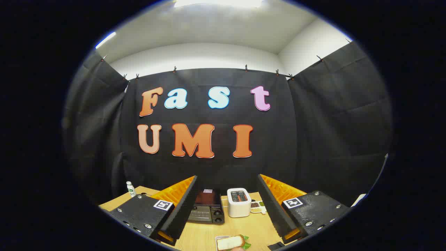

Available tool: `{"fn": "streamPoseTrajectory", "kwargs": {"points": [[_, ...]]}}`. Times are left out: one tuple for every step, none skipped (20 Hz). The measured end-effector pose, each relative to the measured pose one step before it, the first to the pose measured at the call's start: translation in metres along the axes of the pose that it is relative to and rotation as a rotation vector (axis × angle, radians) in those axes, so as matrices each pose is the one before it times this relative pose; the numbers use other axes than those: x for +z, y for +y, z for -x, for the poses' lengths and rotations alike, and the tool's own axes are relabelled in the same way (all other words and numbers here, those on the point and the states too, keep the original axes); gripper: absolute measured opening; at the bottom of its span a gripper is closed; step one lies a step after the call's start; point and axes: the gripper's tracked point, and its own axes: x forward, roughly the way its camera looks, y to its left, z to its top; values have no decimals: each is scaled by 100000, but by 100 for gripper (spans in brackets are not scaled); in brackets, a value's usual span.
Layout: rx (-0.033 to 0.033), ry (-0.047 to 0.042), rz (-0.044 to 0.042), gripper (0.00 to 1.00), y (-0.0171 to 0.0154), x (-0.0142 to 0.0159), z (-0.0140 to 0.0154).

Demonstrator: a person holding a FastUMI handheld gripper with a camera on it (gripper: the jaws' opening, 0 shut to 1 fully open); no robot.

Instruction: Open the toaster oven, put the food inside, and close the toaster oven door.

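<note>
My gripper (226, 216) is held high above a wooden table (251, 226), open, with a wide gap and nothing between the fingers. Beyond the left finger (181, 209) stands the dark toaster oven (208, 206); I look down on its top and knobs, and cannot tell how its door stands. The food, a sandwich (230, 243) of pale bread with green leaves, lies on a small plate between the fingers, nearest to me and well below them.
A white pop-up toaster (238, 202) stands to the right of the oven. Behind it lies a small dish of mixed bits (257, 206). A small white bottle (130, 189) is at the table's far left corner. Black cloth walls close the booth.
</note>
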Motion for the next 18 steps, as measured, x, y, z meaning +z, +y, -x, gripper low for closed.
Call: {"fn": "streamPoseTrajectory", "kwargs": {"points": [[1213,681,-662,99,739,-218,324],[1042,12,-511,99,673,39,310],[-34,-462,109,99,322,90,325],[-1003,-40,508,99,-7,-184,-11],[-1067,87,519,99,-1,-113,230],[-821,219,276,99,238,-83,312],[-303,231,-54,99,267,-44,292],[242,404,-479,99,425,31,164],[452,492,-695,99,455,-51,238],[608,276,-494,99,345,-32,76],[149,133,-243,99,301,26,5],[-159,530,122,99,91,-137,-238],[-13,839,308,99,160,-349,-200],[495,1305,581,99,366,-456,-157],[811,1999,640,99,282,-663,-259],[683,2154,22,99,169,-711,-291],[-488,1542,-586,99,-18,-515,-373],[-2579,543,-1101,99,-449,-232,-512]]}}
